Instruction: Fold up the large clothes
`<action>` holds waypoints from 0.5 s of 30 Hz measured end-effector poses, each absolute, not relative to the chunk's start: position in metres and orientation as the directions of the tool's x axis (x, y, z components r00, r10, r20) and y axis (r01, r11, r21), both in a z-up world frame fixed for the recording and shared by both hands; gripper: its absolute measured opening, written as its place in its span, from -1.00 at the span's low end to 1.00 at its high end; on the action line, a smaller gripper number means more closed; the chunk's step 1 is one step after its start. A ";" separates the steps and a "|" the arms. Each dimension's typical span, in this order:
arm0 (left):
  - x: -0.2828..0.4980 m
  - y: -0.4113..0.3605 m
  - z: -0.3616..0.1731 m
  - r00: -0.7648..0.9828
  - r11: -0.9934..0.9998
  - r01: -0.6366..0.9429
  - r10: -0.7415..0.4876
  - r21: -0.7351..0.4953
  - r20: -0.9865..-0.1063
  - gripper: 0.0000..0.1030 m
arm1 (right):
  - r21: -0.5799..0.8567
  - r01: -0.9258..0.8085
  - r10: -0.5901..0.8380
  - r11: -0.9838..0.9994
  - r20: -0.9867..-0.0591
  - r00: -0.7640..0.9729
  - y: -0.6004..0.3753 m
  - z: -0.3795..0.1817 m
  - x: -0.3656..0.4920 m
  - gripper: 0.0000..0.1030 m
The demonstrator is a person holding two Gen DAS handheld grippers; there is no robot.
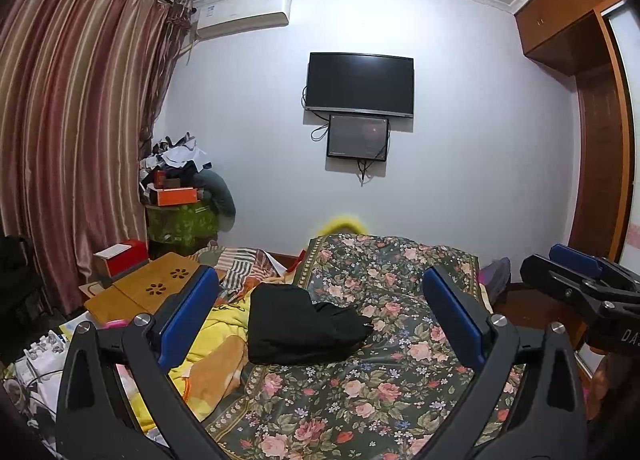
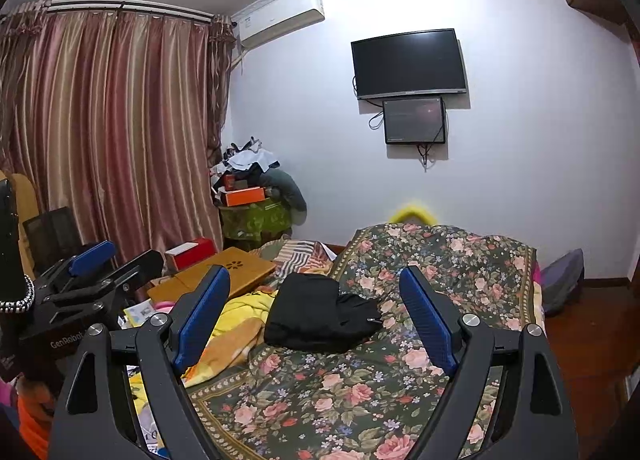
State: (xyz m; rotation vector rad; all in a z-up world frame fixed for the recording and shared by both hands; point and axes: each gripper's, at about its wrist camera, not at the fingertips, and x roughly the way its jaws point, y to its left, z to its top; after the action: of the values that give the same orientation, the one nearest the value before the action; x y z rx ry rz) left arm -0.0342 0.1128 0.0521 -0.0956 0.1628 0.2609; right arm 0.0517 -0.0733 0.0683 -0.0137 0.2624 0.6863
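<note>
A black garment lies folded into a compact bundle on the floral bedspread; it also shows in the right wrist view on the same bedspread. My left gripper is open and empty, held above the bed short of the garment. My right gripper is open and empty too, at a similar distance. The right gripper shows at the right edge of the left wrist view, and the left gripper at the left of the right wrist view.
A yellow blanket lies bunched left of the garment. A wooden lap table and a red box sit further left. Striped curtains, a wall TV, a cluttered stand and a wooden wardrobe surround the bed.
</note>
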 end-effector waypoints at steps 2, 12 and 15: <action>-0.034 0.113 0.053 0.954 0.962 -0.261 0.245 -0.078 -0.175 0.99 | 0.077 -0.627 0.625 0.775 -0.242 0.742 -0.074 0.068 0.051 0.64; -0.031 0.111 0.053 0.956 0.966 -0.245 0.228 -0.076 -0.183 0.99 | 0.076 -0.619 0.617 0.782 -0.239 0.750 -0.076 0.068 0.053 0.64; -0.030 0.112 0.052 0.957 0.967 -0.240 0.222 -0.080 -0.188 0.99 | 0.074 -0.616 0.613 0.784 -0.241 0.752 -0.075 0.067 0.054 0.64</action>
State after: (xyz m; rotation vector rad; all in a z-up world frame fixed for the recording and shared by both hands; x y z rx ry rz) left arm -0.0302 0.1117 0.0516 -0.1023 0.1786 0.2347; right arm 0.0543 -0.0748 0.0671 -0.0105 0.2598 0.6712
